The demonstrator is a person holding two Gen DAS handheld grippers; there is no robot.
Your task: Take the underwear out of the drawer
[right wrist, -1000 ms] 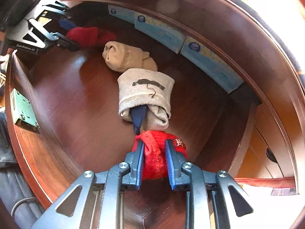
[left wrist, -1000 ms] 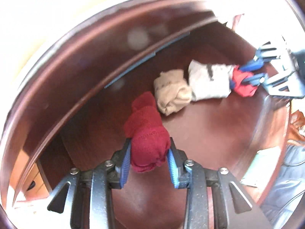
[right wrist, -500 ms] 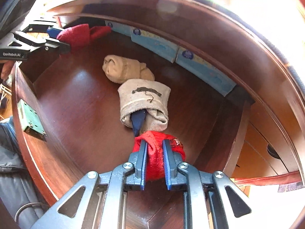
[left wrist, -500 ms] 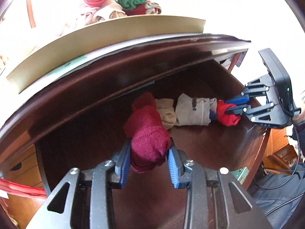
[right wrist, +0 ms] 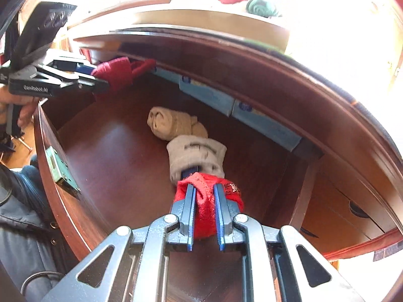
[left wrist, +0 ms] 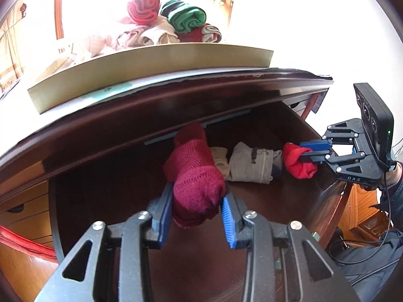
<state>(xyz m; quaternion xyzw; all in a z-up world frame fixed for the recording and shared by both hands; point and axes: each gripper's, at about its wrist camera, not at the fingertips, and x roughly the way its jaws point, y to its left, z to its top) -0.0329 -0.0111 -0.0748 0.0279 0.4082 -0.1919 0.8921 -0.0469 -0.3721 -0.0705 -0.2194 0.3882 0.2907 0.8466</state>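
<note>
Left wrist view: dark wood drawer (left wrist: 252, 201) open under worktop (left wrist: 176, 93); rolled clothes pile (left wrist: 173, 22) on top at 12 o'clock, sunlit. Beige roll (left wrist: 221, 161) and grey roll (left wrist: 252, 166) lie touching on drawer floor. Left gripper (left wrist: 197, 211) raised above floor, jaws pinching maroon roll (left wrist: 196, 183). Right gripper (left wrist: 312, 151) at 3 o'clock, level, jaws pinching red roll (left wrist: 299, 163), just beside grey roll.

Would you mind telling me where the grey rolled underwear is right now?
The grey roll lies on the drawer floor, between the beige roll behind it and the bright red bundle clamped in the right gripper.
</note>
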